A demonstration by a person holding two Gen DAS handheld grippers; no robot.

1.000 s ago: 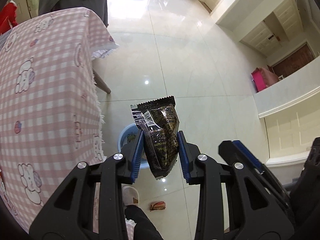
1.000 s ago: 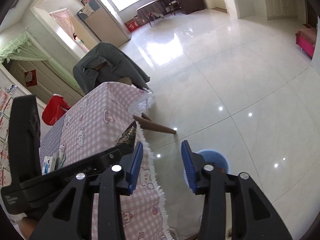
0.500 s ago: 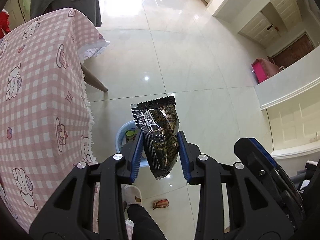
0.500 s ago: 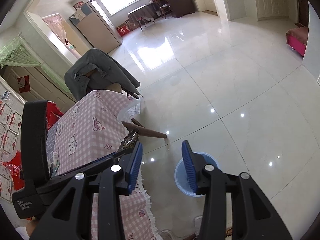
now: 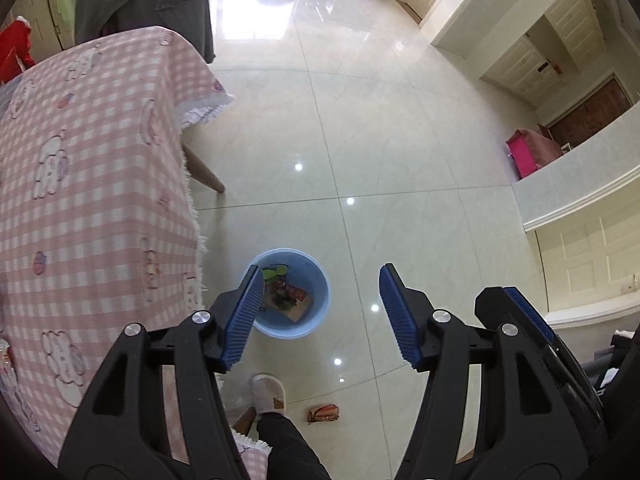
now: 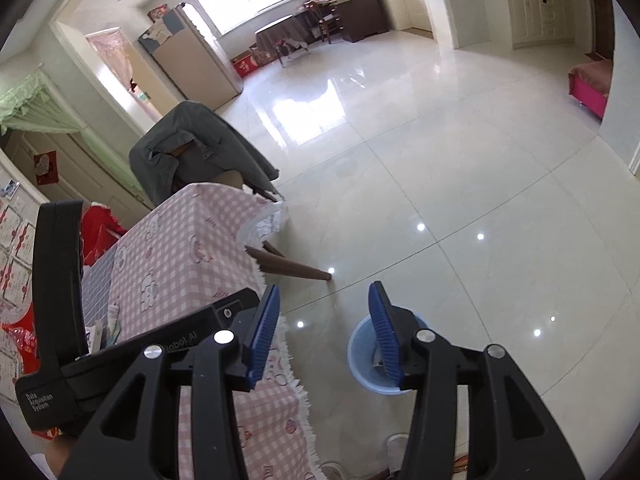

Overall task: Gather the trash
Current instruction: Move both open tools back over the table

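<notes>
A light blue bin (image 5: 304,312) stands on the tiled floor beside the table, with several wrappers inside; it also shows in the right wrist view (image 6: 360,356). My left gripper (image 5: 320,314) is open and empty, high above the bin. My right gripper (image 6: 324,332) is open and empty, above the table's edge and the bin; its blue pad (image 5: 528,312) shows at the right of the left wrist view. A small reddish wrapper (image 5: 324,414) lies on the floor near a slippered foot (image 5: 269,398).
A table with a pink checked cloth (image 5: 88,184) fills the left; its brown leg (image 6: 292,266) slants out to the floor. A chair draped with a grey jacket (image 6: 192,156) stands at the table's far end. Small boxes (image 6: 104,328) sit on the table.
My left gripper has opened and the dark snack bag it held is gone from between the fingers. The right gripper stays open.
</notes>
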